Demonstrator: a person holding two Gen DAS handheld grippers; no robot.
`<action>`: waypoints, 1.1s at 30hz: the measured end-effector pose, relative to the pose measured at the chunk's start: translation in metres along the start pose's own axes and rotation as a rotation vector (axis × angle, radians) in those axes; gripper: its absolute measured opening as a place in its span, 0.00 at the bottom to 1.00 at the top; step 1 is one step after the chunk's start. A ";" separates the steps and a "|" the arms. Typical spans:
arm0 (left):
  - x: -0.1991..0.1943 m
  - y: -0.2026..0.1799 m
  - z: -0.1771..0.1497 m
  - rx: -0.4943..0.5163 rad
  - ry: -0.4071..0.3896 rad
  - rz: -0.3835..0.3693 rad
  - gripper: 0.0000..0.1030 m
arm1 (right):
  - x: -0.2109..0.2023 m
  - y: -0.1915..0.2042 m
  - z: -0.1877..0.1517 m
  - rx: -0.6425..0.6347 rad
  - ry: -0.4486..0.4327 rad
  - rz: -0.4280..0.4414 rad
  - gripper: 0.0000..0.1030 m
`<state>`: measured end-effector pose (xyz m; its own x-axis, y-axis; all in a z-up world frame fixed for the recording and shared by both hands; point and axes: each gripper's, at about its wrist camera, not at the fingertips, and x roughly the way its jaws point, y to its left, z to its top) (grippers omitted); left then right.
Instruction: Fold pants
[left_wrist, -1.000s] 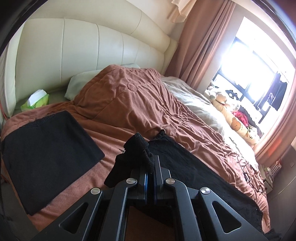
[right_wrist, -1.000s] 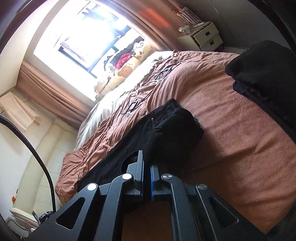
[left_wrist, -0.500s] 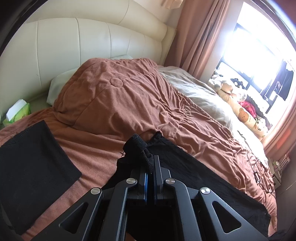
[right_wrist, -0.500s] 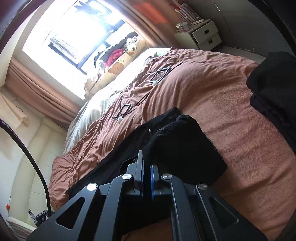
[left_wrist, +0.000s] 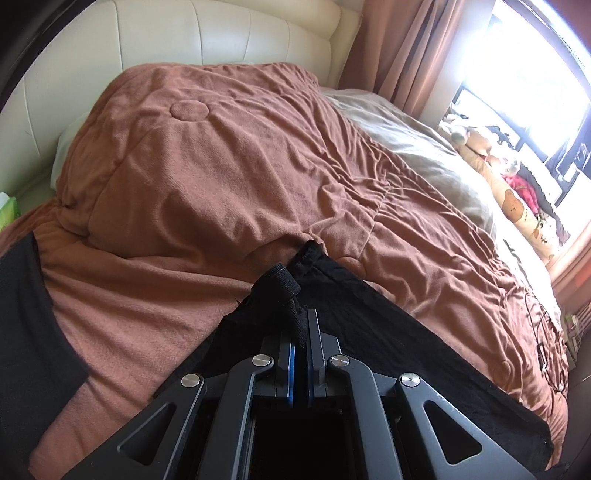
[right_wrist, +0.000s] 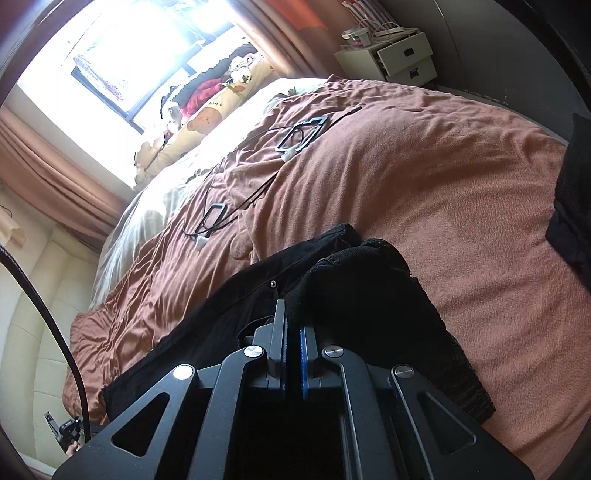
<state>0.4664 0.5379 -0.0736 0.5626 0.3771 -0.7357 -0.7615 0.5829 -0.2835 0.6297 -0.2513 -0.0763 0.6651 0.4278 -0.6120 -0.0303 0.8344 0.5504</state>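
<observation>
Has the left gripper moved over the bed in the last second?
Yes. The left gripper, shut on the black pants, has moved toward the bunched brown blanket; the cream headboard has slid up and the folded black cloth left.

Rumpled brown blanket (left_wrist: 229, 155) over the bed, bunched into a mound below the cream padded headboard (left_wrist: 221, 40), grey sheet (left_wrist: 417, 147) along the blanket's window side. Brown curtain (left_wrist: 410, 48) beside the headboard, plush toys (right_wrist: 207, 118) on the sill past the sheet, black cables with frame-shaped parts (right_wrist: 295, 138) lying on the blanket. White drawer unit (right_wrist: 399, 55) beyond the blanket's foot end, green tissue pack (left_wrist: 7, 212) at its head-end corner, flat black cloth (left_wrist: 26, 332) on the blanket near the pack.
</observation>
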 end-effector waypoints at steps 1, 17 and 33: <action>0.008 -0.001 0.002 0.000 0.007 0.004 0.04 | 0.006 0.003 0.002 -0.009 0.004 -0.008 0.02; 0.109 -0.029 0.025 -0.002 0.090 0.066 0.04 | 0.103 0.025 0.028 -0.055 0.056 -0.108 0.02; 0.149 -0.038 0.029 0.039 0.104 0.186 0.04 | 0.154 0.053 0.052 -0.116 0.096 -0.157 0.02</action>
<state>0.5885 0.5934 -0.1549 0.3755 0.4058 -0.8332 -0.8351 0.5381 -0.1143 0.7695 -0.1595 -0.1124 0.5944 0.3157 -0.7397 -0.0213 0.9256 0.3779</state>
